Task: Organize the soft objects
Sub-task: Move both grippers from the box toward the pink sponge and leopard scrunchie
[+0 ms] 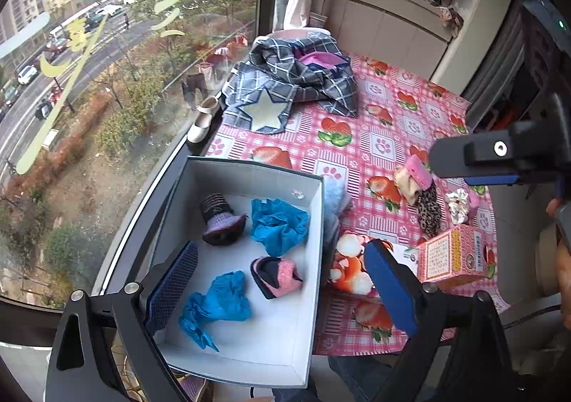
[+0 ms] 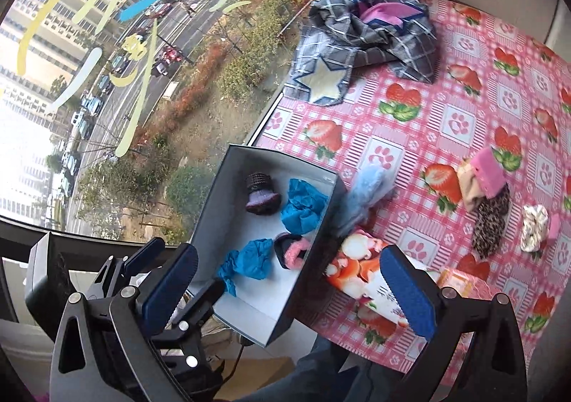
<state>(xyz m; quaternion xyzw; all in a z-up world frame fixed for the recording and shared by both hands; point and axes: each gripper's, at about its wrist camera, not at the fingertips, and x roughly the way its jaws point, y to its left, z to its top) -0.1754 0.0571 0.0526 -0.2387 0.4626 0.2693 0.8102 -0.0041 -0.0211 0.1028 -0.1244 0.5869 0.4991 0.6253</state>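
Observation:
A grey cardboard box [image 1: 314, 259] [image 2: 210, 202] stands at the table's window side. In it lie two crumpled blue cloths [image 1: 278, 225] [image 1: 217, 305], a purple knitted bootie [image 1: 221, 220] and a pink and navy bootie [image 1: 276, 277]. A light blue fluffy piece [image 2: 364, 196] hangs at the box's right wall. A pink-beige sock bundle [image 2: 478, 180], a leopard-print piece [image 2: 490, 223] and a white scrunchie [image 2: 533, 227] lie on the tablecloth. My left gripper [image 1: 282, 295] is open and empty above the box. My right gripper [image 2: 289, 291] is open and empty near the box's front corner.
A plaid blanket with a star [image 1: 296, 80] lies at the table's far end. An orange-white printed cloth [image 2: 357, 270] and a pink carton [image 1: 453, 254] sit right of the box. A white shoe [image 1: 201, 120] rests on the window ledge. A large window runs along the left.

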